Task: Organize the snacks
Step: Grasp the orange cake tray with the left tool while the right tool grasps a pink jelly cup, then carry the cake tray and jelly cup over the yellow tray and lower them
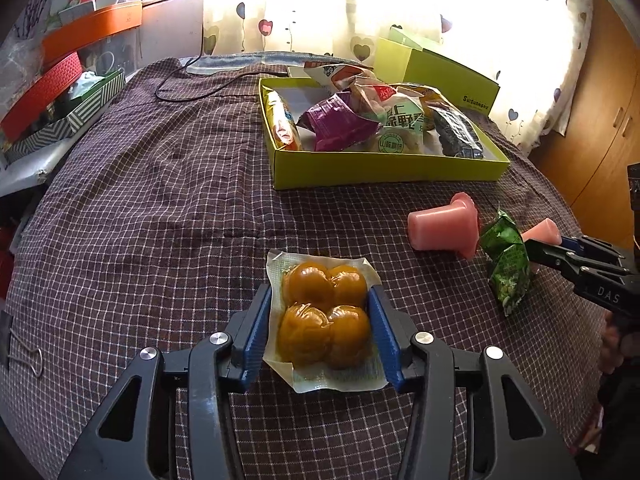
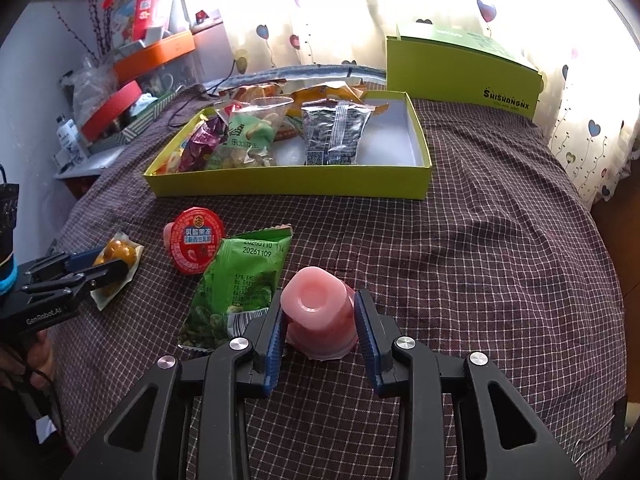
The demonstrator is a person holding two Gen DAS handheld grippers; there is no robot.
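Ahead of both grippers, the green box (image 2: 288, 190) waits, half full of snacks. The left gripper (image 1: 320, 320) closes around the yolk packet (image 1: 325, 320), while the right gripper (image 2: 318, 320) clamps the pink jelly cup (image 2: 316, 304). This looks like the pickup step; next, both need lifting forward into the box.

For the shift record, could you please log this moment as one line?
left gripper: fingers around yolk pack | right gripper: shut on jelly cup | box: part filled
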